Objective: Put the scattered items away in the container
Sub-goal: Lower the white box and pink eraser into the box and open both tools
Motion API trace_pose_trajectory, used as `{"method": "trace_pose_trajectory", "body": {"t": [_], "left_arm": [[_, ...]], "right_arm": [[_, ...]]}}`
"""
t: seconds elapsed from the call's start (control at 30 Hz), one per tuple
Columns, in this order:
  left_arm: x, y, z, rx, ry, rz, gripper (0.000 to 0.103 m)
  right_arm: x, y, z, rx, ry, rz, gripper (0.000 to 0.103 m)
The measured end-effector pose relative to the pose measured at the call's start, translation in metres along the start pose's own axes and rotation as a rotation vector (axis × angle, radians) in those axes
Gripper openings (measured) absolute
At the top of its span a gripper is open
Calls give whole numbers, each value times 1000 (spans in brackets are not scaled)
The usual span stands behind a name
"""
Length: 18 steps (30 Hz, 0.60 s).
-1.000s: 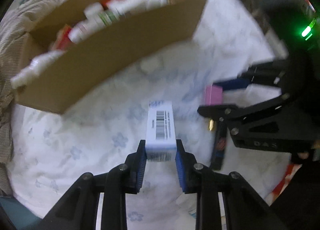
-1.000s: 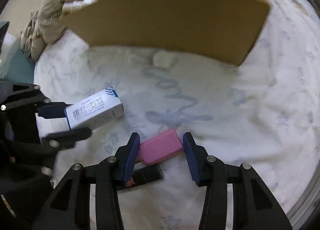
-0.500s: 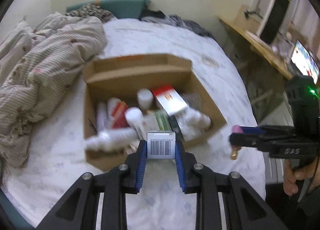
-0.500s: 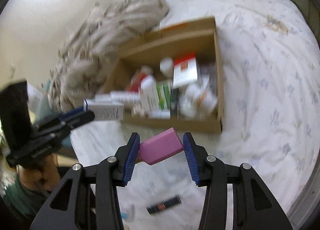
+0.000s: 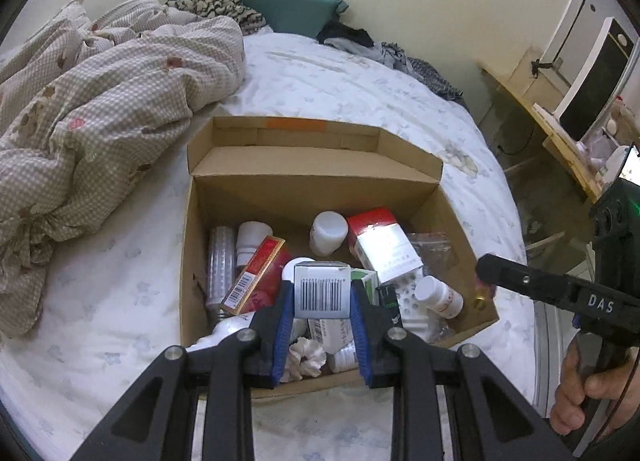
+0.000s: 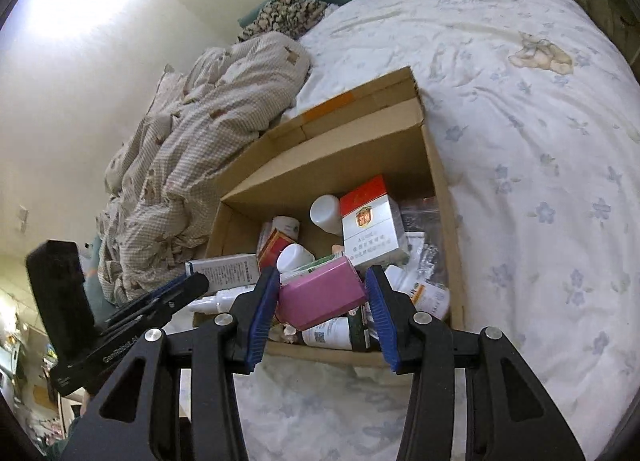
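— Any text I can read from here?
— "DAS" in white on the right gripper arm, and "GenRobot.AI" along the left gripper arm.
— The boxes?
— A barcode on the white box I hold (digits too small); the cigarette pack print is illegible.

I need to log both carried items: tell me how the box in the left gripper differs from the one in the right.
The white barcode box is white and grey with printed text and a barcode; the pink box is plain pink. The white barcode box sits square between the left hand-held gripper pads; the pink box is tilted in the right hand-held gripper. Both are small cartons held over the cardboard box.
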<state>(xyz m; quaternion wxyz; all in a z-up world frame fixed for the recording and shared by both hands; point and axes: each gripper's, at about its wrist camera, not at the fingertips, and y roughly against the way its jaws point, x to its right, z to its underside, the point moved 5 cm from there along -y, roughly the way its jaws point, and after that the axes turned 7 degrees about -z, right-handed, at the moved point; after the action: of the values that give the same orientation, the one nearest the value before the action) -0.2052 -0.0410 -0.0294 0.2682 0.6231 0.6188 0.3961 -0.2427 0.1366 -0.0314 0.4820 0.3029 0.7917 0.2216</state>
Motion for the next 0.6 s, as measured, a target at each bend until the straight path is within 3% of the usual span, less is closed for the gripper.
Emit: {"method": "trace_pose_trajectory", "body": {"t": [0.07, 0.1, 0.13, 0.2, 0.4, 0.6], "left_arm": [[-1, 0, 0, 4, 0, -18, 28], [-2, 0, 0, 9, -2, -32, 38], [-2, 0, 1, 15, -3, -45, 61], [-4, 1, 1, 25, -6, -73, 75], [-1, 9, 3, 50, -6, -59, 75], [3, 8, 9, 38, -30, -86, 75]], "right_arm": [[2, -5, 0, 12, -10, 16, 51], [4, -7, -2, 27, -19, 31, 65], [6, -8, -4, 40, -28, 42, 89], [9, -5, -5, 60, -46, 36, 92], [-8, 1, -3, 57, 5, 6, 92], [-3, 5, 6, 28, -32, -12, 92]]}}
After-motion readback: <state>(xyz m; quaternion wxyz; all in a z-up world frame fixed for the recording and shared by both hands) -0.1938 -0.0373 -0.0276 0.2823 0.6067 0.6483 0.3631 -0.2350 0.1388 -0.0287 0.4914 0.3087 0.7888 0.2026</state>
